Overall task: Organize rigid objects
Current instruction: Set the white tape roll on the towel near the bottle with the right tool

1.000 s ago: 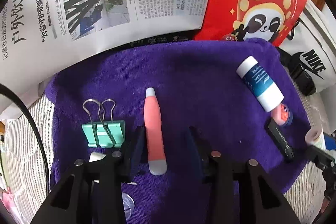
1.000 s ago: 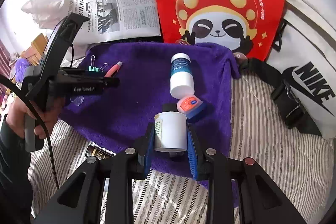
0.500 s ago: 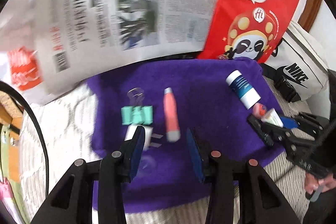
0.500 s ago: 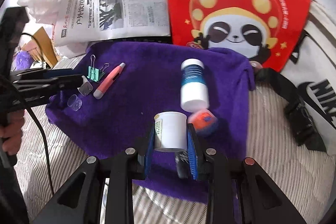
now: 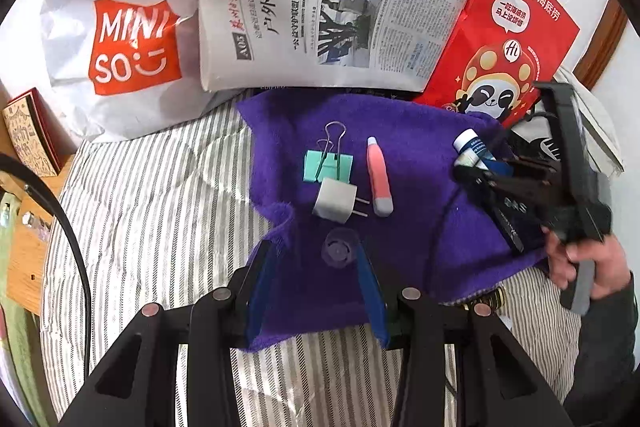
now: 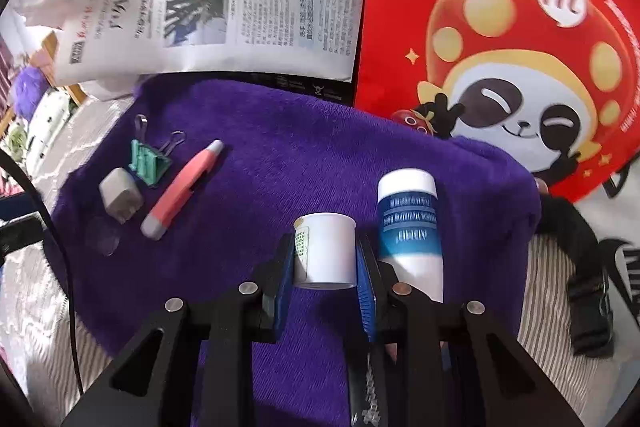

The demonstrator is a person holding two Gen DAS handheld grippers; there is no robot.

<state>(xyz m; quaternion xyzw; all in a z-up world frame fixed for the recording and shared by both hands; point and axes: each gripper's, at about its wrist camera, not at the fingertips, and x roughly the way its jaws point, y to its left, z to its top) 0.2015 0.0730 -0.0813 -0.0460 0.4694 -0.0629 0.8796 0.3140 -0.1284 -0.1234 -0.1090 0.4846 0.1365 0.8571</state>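
**White jar held over the purple towel**

Your right gripper clamps the white jar just beside the lying blue-and-white bottle — bare towel spreads to its left. Your left gripper is spread wide around a clear disc, near the towel's front edge — charger plug, binder clip and pink pen beyond.
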